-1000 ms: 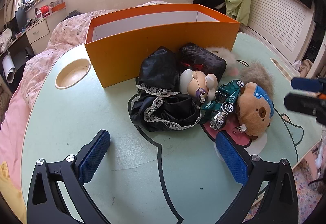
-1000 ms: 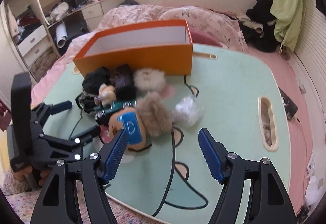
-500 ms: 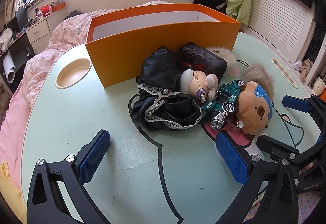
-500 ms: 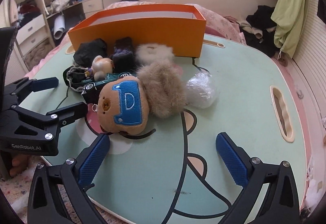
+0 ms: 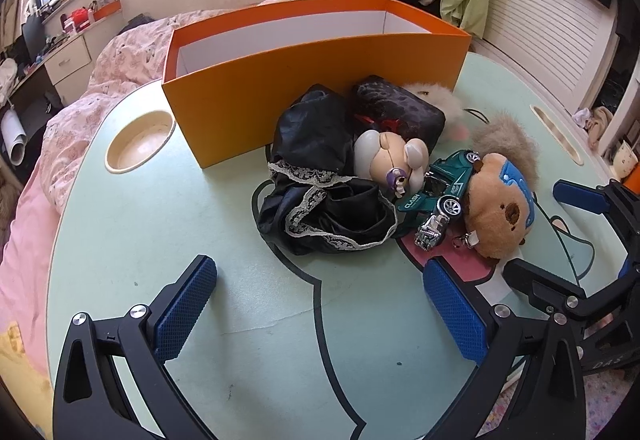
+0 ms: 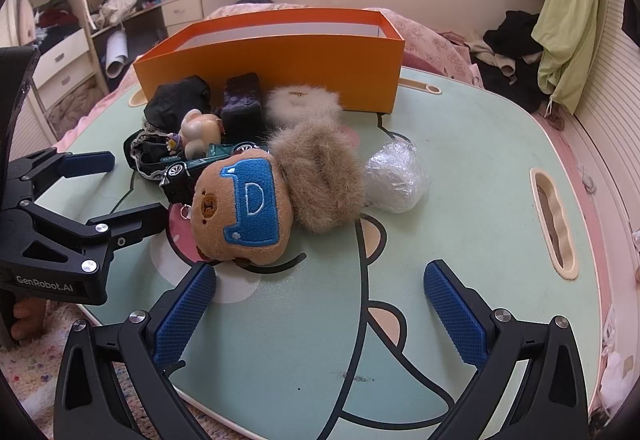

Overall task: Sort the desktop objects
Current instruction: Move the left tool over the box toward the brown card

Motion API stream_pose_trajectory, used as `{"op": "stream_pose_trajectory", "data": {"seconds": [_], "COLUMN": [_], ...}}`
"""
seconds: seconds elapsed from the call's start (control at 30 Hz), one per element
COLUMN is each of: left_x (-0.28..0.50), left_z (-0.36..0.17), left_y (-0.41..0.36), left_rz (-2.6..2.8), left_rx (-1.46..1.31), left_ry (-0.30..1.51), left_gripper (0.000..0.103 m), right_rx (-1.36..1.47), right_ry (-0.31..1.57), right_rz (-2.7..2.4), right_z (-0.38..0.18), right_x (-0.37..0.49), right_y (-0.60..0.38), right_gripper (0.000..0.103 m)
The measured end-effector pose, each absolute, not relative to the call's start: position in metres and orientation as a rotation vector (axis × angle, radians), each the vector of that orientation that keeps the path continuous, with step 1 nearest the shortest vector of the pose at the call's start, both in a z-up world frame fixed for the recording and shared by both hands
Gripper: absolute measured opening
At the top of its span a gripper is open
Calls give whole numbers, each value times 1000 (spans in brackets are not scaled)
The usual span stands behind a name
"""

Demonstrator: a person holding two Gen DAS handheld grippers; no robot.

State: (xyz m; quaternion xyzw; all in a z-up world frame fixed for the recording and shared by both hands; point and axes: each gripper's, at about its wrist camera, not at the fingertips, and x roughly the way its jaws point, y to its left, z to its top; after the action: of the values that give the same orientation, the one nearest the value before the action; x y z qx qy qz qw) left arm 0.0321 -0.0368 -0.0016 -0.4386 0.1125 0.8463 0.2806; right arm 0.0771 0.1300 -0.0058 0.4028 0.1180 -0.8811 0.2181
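**Q:** Both grippers: what are yours doing?

**A:** Your left gripper [image 5: 320, 304] and right gripper [image 6: 320, 310] are spread wide and hold nothing, hovering over the table [image 5: 160, 240] on the near side of the orange box [image 5: 320, 72].

**Q:** How far along is the sorting?

**A:** Barely begun, by my reading. What shows of the box's inside is bare. Everything lies piled against its front wall: black lace cloth [image 5: 324, 216], fur pompom [image 6: 320, 176], bear plush [image 6: 244, 208], wrapped ball [image 6: 394, 174], dark pouch [image 5: 396, 108], doll figure [image 5: 394, 160], green toy car [image 5: 440, 180].
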Motion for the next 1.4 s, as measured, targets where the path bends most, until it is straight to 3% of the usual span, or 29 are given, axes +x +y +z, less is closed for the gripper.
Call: {"op": "stream_pose_trajectory", "data": {"seconds": [0.1,0.27,0.4,0.53,0.8,1.27,1.33,1.4], "left_x": [25,18,3,-30,-59,-62,-64,-66], "left_z": [3,34,69,84,68,59,62,67], "left_y": [-39,-58,-54,-31,10,19,13,4], "left_rz": [2226,2206,2398,2365,2145,2145,2148,2157], "left_rx": [-1290,-1265,-1275,-1452,-1650,-1682,-1670,-1658], "left_ry": [274,68,197,323,202,233,220,201], "left_gripper": [103,103,103,103,103,103,103,103], "right_rx": [1116,1115,1111,1109,1105,1114,1126,1105], "right_ry": [326,327,326,325,323,326,310,259], "right_rz": [-2439,-2438,-2439,-2438,-2438,-2438,-2436,-2425], "right_z": [-6,-6,-5,-5,-5,-4,3,24], "right_x": [77,77,77,78,80,79,74,67], "right_y": [130,130,129,128,126,127,131,137], "right_gripper": [103,103,103,103,103,103,98,83]}}
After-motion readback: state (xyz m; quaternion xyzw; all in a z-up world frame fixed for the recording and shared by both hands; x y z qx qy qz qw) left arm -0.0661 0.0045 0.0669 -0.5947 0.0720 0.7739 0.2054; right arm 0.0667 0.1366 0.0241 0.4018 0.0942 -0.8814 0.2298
